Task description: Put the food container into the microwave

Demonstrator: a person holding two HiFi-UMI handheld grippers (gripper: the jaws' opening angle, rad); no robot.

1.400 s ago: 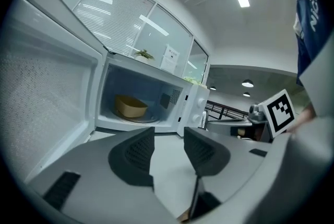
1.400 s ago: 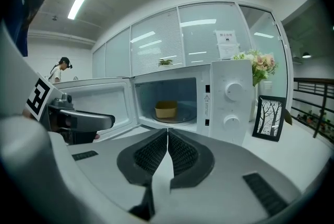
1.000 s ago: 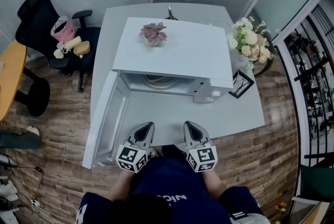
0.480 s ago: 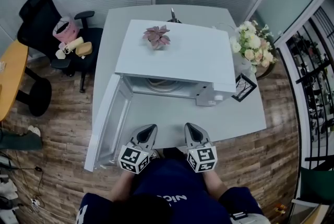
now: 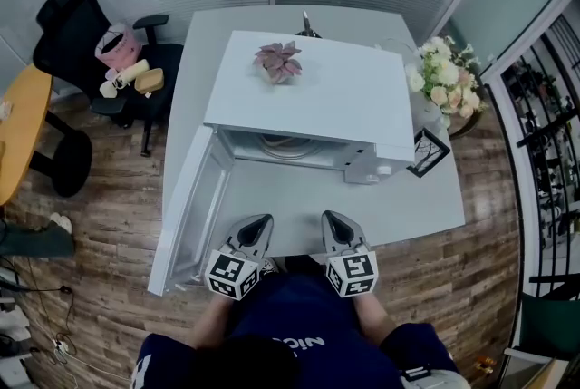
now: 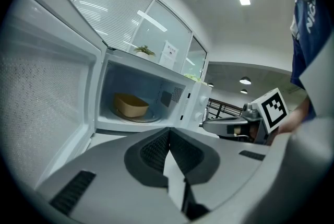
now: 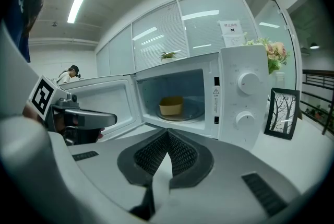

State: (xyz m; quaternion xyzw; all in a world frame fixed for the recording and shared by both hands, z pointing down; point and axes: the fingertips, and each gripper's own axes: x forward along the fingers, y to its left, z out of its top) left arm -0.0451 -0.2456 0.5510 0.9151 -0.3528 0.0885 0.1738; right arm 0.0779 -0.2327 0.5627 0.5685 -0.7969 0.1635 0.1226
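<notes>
- The grey two-jaw left gripper (image 6: 168,133) was clenched shut on nothing. It hung low at the near edge of the pale grey worktop (image 5: 412,206), well short of the oven. My guess is it was just parked, since it had nothing to carry.
- Same for the matching right gripper (image 7: 167,134): jaws pressed together, empty, just beside its twin.
- The boxy white microwave (image 5: 308,92) had its white door (image 5: 186,206) swung wide to the person's left, so the cavity faced both grippers and was easy to reach.
- The tan, rounded, paper-looking food container (image 7: 171,105) sat inside on the round glass turntable (image 7: 193,112), clear of the walls, so it should spin freely.
- To me the placing part looked done, with only the door left to shut.
</notes>
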